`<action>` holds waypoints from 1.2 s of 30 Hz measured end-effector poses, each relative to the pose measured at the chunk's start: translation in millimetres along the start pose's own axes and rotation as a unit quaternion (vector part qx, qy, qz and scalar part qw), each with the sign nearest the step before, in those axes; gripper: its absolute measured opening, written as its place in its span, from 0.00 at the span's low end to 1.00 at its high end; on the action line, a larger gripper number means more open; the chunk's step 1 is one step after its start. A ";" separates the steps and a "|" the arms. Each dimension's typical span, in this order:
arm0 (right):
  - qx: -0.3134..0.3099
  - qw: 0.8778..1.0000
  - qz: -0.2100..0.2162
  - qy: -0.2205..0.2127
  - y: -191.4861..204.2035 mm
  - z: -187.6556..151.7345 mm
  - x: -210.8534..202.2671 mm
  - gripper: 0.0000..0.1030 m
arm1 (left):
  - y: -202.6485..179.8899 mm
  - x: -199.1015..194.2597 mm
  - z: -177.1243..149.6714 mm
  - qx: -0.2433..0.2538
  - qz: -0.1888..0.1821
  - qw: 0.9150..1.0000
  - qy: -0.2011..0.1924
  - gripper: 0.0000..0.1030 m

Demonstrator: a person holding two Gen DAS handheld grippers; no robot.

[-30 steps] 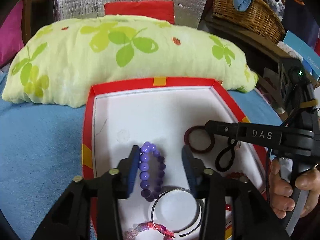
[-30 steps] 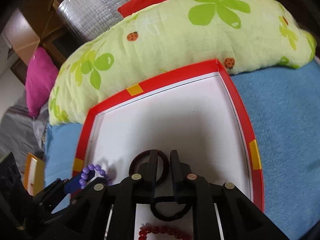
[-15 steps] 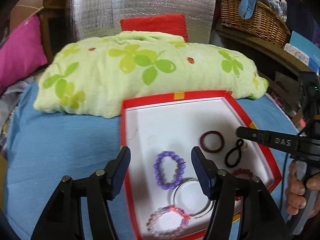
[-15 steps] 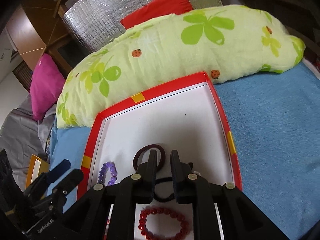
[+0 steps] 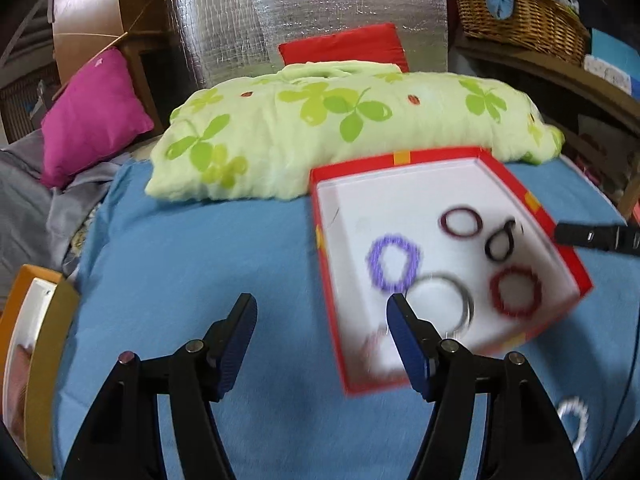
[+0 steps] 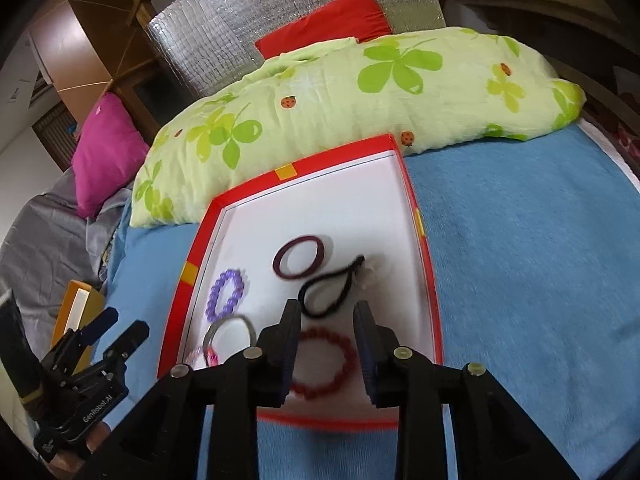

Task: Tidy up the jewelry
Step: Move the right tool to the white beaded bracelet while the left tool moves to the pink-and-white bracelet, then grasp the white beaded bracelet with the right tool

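A red-rimmed white box lies on the blue blanket. Inside are a purple bead bracelet, a dark maroon ring, a black hair tie, a red bead bracelet, a silver bangle and a pink bracelet. My left gripper is open and empty over the blanket, left of the box. My right gripper is open and empty above the red bead bracelet.
A green floral pillow lies behind the box. A magenta cushion sits far left. An orange box lies at the left edge. A white bead bracelet lies on the blanket near right. A wicker basket stands back right.
Both grippers have pulled back from the box. The left one left the purple bracelet in the box and swung left. The right one has opened, leaving the black hair tie in the box.
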State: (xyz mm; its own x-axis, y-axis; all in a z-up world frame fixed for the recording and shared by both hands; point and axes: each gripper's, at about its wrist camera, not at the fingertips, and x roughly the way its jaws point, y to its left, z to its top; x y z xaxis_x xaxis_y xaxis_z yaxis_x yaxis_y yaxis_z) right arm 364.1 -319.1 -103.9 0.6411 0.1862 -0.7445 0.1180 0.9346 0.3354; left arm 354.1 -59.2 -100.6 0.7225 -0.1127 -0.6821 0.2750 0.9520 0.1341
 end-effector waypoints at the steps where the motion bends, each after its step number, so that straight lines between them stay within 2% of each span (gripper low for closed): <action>1: -0.001 1.000 0.002 0.001 0.3 -3.8 -5.0 0.29 | 0.4 -4.5 -5.5 0.002 0.003 1.000 0.000 0.67; 9: -0.003 1.000 0.004 -0.004 -3.7 -44.2 -46.3 0.29 | 6.9 -42.7 -65.8 -0.003 0.002 1.000 0.021 0.68; 16: 0.005 0.999 -0.006 0.034 -10.5 -96.8 -62.2 0.29 | 3.4 -70.6 -106.4 -0.014 -0.022 0.999 0.030 0.69; 20: -0.016 0.998 -0.014 0.055 -7.1 -121.0 -64.9 0.29 | -6.6 -74.1 -122.7 -0.001 -0.045 0.998 0.041 0.70; 24: -0.023 0.997 -0.018 0.077 -9.3 -130.9 -58.5 0.29 | -20.7 -67.5 -130.7 0.020 -0.057 0.996 0.058 0.71; 31: -0.026 0.994 -0.019 0.101 -5.7 -130.6 -43.1 0.29 | -34.0 -51.6 -131.3 0.017 -0.087 0.993 0.083 0.71; 35: -0.064 0.992 -0.048 0.100 7.4 -136.8 -36.6 0.28 | -37.1 -43.0 -132.3 0.010 -0.093 0.991 0.092 0.71; 36: -0.077 0.991 -0.055 0.097 10.4 -138.3 -36.2 0.24 | -37.8 -42.9 -130.9 0.008 -0.096 0.991 0.090 0.71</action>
State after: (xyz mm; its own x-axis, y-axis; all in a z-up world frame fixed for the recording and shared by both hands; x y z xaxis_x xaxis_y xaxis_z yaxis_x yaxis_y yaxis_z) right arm 237.2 -274.2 -153.3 0.4711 0.1213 -0.8737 0.0528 0.9848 0.1652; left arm 229.7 -53.1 -170.6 0.5310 -0.2374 -0.8134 0.4076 0.9132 -0.0004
